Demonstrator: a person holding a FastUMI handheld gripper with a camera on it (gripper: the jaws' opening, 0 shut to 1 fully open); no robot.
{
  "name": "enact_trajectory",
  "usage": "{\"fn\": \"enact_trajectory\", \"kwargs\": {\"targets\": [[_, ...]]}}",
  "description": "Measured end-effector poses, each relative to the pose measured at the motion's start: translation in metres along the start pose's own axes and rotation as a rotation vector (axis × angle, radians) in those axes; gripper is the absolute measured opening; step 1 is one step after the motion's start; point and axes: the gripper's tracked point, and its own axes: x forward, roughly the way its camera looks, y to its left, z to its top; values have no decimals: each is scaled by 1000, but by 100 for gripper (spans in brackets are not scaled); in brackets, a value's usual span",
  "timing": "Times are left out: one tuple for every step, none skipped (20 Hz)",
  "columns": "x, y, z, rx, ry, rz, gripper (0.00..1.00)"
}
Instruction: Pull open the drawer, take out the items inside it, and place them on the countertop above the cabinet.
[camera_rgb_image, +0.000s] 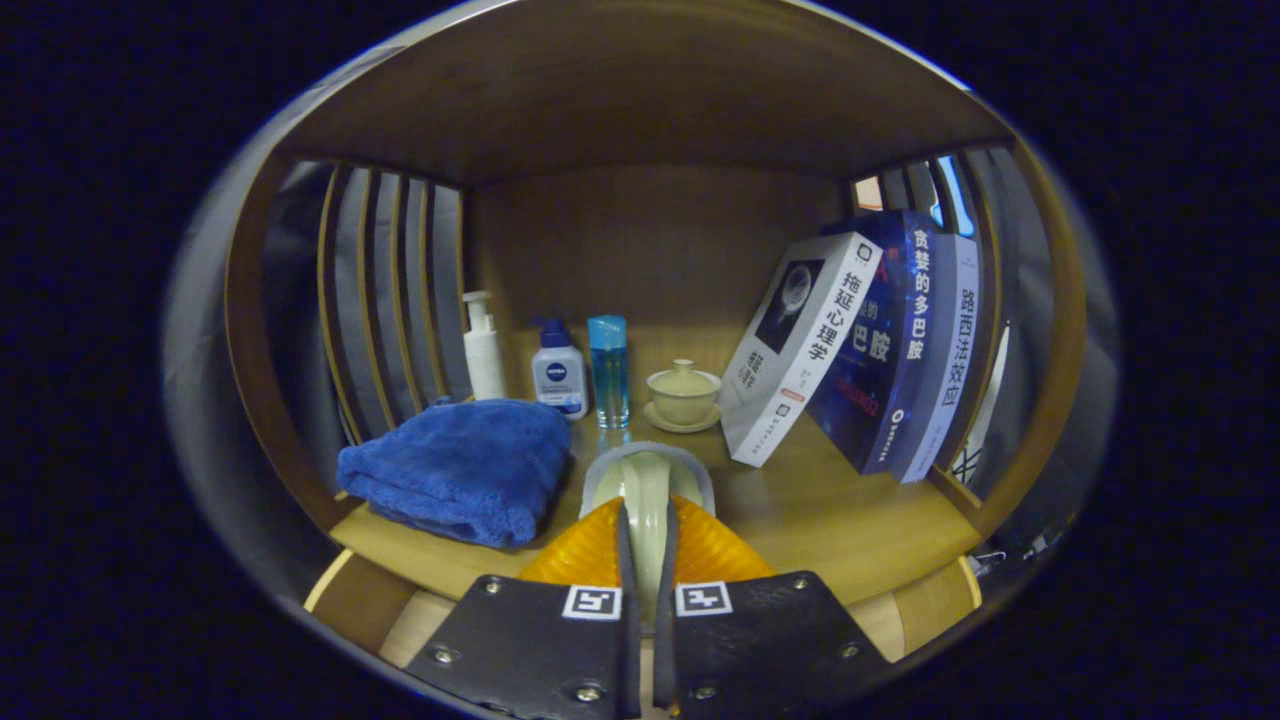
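Gripper (645, 560) fingers pinch a pale spoon-like item (647, 490) upright by its edge, over the countertop (850, 520), seemingly for set-down; towel (460, 465) at 10 o'clock, books (860, 350) at 2

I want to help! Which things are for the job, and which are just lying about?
Job: claw, shut on a pale dish; countertop.
Probably just lying about: towel, bottles, lidded cup, books.

Home shelf (860, 540), toiletries (558, 375), books (800, 345)
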Motion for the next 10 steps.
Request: {"fn": "enact_trajectory", "kwargs": {"targets": [[4,-1,4,13,-8,-5,6],[9,-2,2,23,-5,-8,6],[12,-3,3,29,-8,-10,6],[16,-4,5,32,-17,-16,6],[19,-5,7,34,-22,-20,6],[21,-4,6,35,-22,-23,6],[23,-4,6,36,-17,-23,6],[26,-4,6,40,-10,-24,6],[28,-4,7,43,-4,-25,6],[29,-5,7,45,-6,-28,6]]}}
